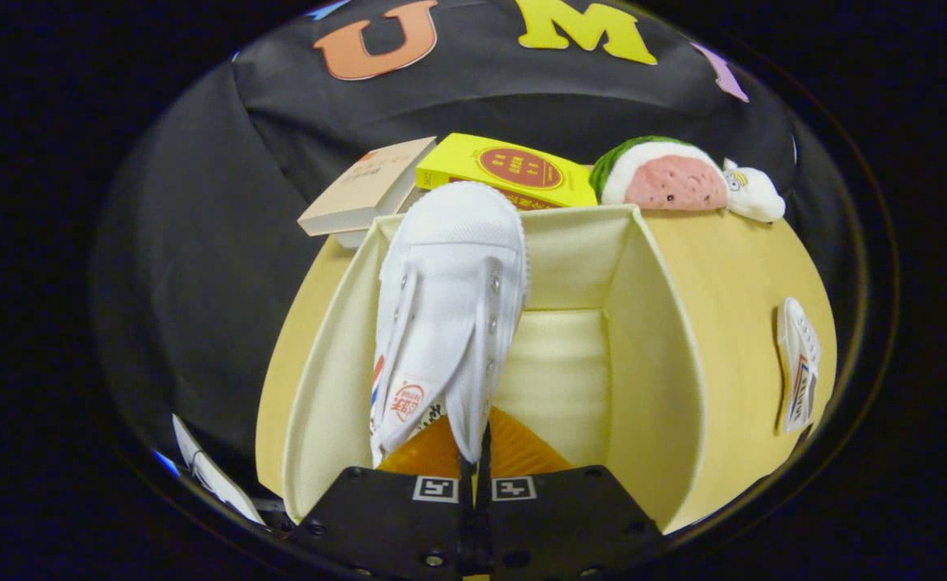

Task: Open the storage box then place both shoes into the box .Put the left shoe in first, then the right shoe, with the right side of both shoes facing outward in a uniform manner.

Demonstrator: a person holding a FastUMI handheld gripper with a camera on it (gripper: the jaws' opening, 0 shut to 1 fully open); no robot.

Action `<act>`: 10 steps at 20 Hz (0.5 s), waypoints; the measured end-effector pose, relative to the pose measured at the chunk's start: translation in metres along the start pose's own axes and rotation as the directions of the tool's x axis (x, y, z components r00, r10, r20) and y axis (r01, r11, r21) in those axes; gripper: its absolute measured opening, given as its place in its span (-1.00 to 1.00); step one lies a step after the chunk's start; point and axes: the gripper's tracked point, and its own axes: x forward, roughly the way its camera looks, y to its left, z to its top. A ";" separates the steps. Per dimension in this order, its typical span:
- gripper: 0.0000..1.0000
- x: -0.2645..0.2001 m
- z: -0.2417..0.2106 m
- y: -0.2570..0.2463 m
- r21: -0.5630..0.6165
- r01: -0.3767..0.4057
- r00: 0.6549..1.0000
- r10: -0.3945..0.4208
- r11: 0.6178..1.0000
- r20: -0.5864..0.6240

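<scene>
A white canvas shoe [449,307] hangs from my gripper [475,460], which is shut on the edge of its collar, toe pointing away from me. The shoe hovers over the left part of the open cream storage box [659,355], its orange insole showing just ahead of the fingers. The box's pale bottom is bare to the right of the shoe. The second white shoe [798,363] lies on the yellow table [747,266] to the right of the box, outside it.
Beyond the box's far wall lie a tan book [364,186], a yellow packet [505,171] and a watermelon-shaped plush toy [667,176] with a small white figure [754,194] beside it. Black cloth surrounds the table.
</scene>
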 end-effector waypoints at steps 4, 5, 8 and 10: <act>-0.52 -0.001 0.001 0.014 -0.019 -0.071 0.997 0.071 0.997 -0.016; -0.43 -0.004 0.005 0.014 -0.023 -0.081 0.997 0.081 0.996 -0.003; -0.10 -0.020 0.020 0.006 -0.086 -0.071 0.995 0.077 0.994 0.068; 0.20 -0.036 0.020 0.001 -0.095 -0.076 0.994 0.082 0.993 0.065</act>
